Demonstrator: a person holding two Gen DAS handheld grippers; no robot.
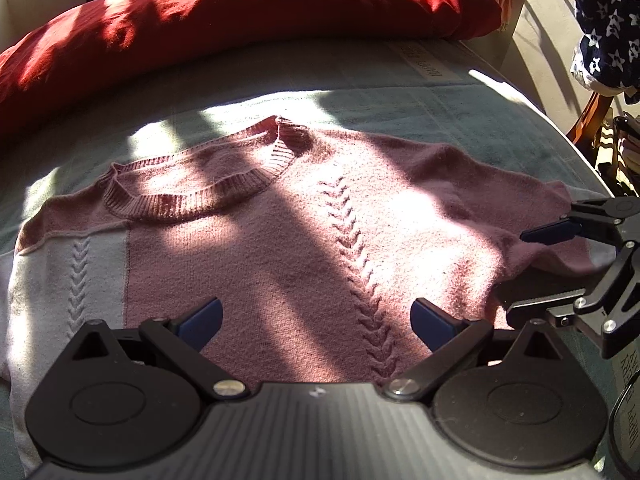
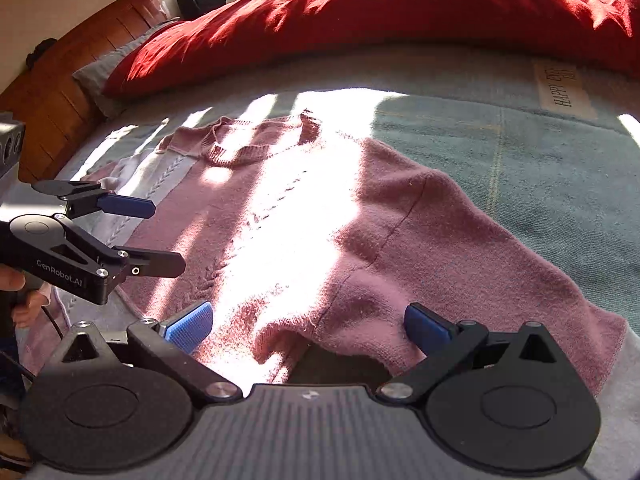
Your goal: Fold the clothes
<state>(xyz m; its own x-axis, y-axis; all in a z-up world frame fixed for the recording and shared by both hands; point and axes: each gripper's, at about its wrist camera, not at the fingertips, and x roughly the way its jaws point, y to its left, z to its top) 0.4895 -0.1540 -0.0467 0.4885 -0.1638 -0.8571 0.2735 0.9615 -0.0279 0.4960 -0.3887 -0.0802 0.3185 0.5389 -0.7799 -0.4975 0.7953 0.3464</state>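
Observation:
A pink knit sweater (image 1: 304, 232) lies flat, front up, on the bed, its ribbed neckline (image 1: 192, 196) at the far left and a pale panel (image 1: 60, 280) along its left side. My left gripper (image 1: 316, 320) stands open just over the sweater's body with nothing between its blue pads. At the right edge my right gripper (image 1: 536, 270) is open, and the pink sleeve's edge lies between its fingers. In the right wrist view the sweater (image 2: 340, 240) spreads ahead. There my right gripper (image 2: 308, 328) gapes over the rumpled sleeve and side seam, and my left gripper (image 2: 164, 236) hovers open at the left.
A teal blanket (image 1: 440, 112) covers the bed, and a big red pillow (image 1: 240, 12) lies along the far side. A wooden headboard (image 2: 60, 80) stands at the left. Dark star-patterned cloth (image 1: 608, 28) hangs beyond the bed's right edge. A hand (image 2: 24, 300) grips the left tool.

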